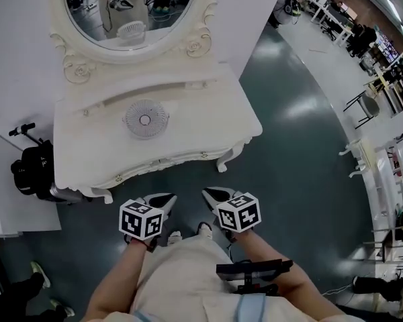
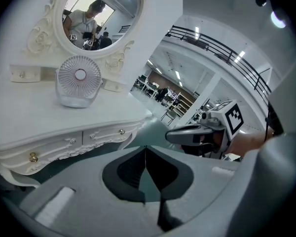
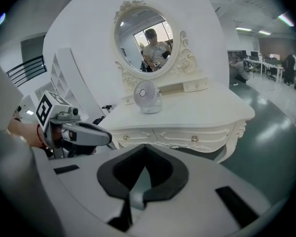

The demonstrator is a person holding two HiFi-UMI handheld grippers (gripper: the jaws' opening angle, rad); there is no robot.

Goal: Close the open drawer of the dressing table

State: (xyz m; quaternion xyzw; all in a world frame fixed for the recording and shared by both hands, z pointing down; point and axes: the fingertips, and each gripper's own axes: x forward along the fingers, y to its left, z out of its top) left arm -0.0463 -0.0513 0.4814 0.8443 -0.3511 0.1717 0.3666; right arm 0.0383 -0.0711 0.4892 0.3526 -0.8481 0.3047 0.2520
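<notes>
Oddly, no drawer stands out from the dressing table (image 1: 188, 129). The two drawer fronts (image 3: 160, 138) under the top sit flush with the carved apron in every view, along the table's near edge facing the person, so the closing looks done, or nearly so. I judge a drawer of this kind to be light and stiff, running straight on its guides. It wants a flat push on the middle of its front, just beside the small round knob (image 3: 195, 139), rather than a pinch, since the glossy paint looks slippery and the carved trim could chip. With all fronts shut, whatever lies inside is hidden, and the same holds for the small drawers (image 3: 195, 86) on the shelf below the mirror (image 1: 131, 5). A small round fan (image 1: 146, 119) stands on the top, well back from the front edge. The left gripper (image 1: 166, 198) and right gripper (image 1: 210, 194) hang side by side over the floor (image 1: 289, 146), near the table's front but apart from it, each with its jaws pressed together on nothing.
</notes>
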